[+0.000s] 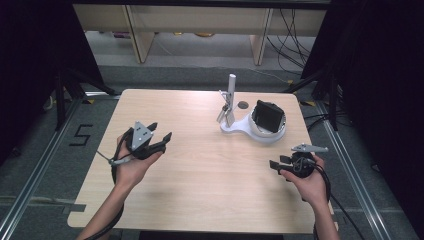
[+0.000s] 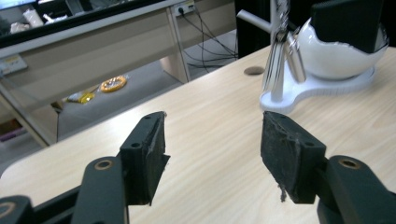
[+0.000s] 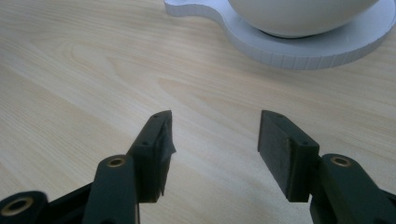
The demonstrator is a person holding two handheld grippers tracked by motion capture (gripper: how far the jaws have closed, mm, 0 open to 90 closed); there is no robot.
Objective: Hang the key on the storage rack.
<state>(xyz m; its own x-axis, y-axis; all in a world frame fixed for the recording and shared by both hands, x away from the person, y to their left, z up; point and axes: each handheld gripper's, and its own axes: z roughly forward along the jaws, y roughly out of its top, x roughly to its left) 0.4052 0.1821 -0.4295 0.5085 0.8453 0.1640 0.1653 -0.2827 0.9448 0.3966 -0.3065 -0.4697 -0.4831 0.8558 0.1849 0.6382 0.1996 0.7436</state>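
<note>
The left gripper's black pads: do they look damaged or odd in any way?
Yes. In the left gripper view the pads of the open left gripper look worn: ragged edges, loose fibres hanging. Nothing sits between them.

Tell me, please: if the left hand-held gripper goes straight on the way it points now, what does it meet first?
Probably the white stand. The left hand-held gripper has open jaws with nothing between them, and bare table lies ahead. The stand's flat base and upright post sit slightly right of the line, so depth is uncertain.

A white stand (image 1: 255, 126) with an upright post and black-filled bowl sits on the table's far right.
</note>
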